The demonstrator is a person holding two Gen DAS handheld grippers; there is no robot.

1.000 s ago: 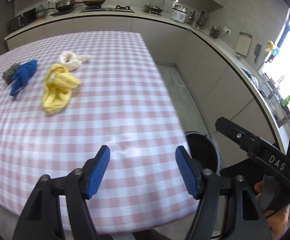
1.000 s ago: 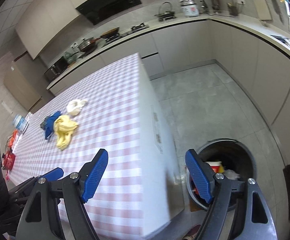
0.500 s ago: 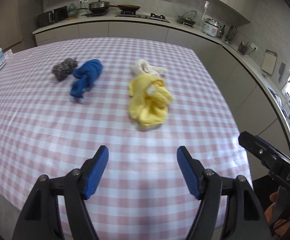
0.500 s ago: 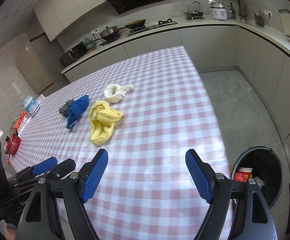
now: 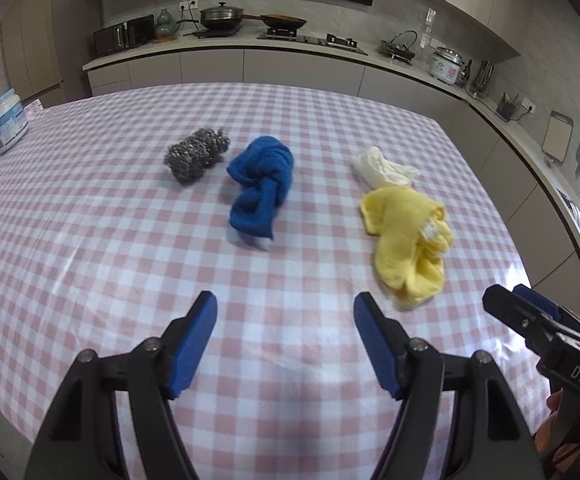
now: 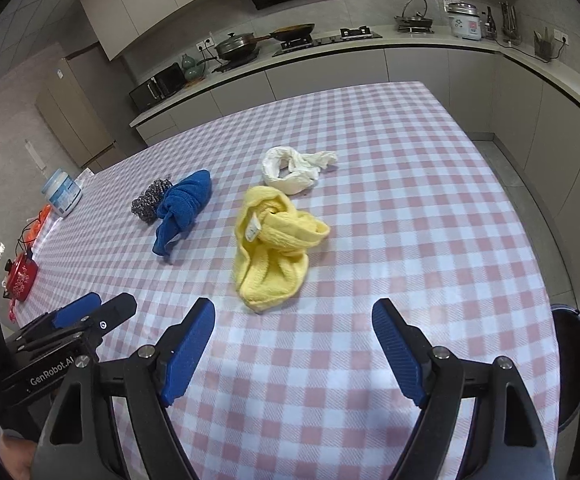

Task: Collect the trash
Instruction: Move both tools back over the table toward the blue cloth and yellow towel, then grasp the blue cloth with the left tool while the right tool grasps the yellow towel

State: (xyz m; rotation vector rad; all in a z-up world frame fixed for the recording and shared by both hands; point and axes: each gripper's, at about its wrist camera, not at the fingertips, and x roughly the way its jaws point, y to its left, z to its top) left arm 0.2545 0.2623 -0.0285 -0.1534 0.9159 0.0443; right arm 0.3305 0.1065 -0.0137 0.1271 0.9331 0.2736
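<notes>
On the pink checked tablecloth [image 5: 89, 240] lie a steel scourer [image 5: 195, 154], a knotted blue cloth [image 5: 261, 188], a crumpled white rag [image 5: 382, 168] and a yellow cloth [image 5: 408, 240]. My left gripper [image 5: 285, 312] hovers open and empty over the cloth, short of the blue cloth. In the right wrist view the yellow cloth [image 6: 275, 248] lies just beyond my right gripper [image 6: 294, 318], which is open and empty. The blue cloth [image 6: 183, 204], scourer [image 6: 149, 200] and white rag [image 6: 292, 168] lie further back. The dark bin [image 6: 574, 360] stands on the floor past the table's right edge.
A white jar [image 5: 5, 126] stands at the table's far left, with a small red kettle [image 6: 19, 276] and orange items nearby. Kitchen counters with a stove, pans and a rice cooker [image 6: 466, 20] run along the back and right walls.
Both grippers swung left from the table's right edge and the bin toward the cloths, which now lie straight ahead. Both stayed open and empty.
</notes>
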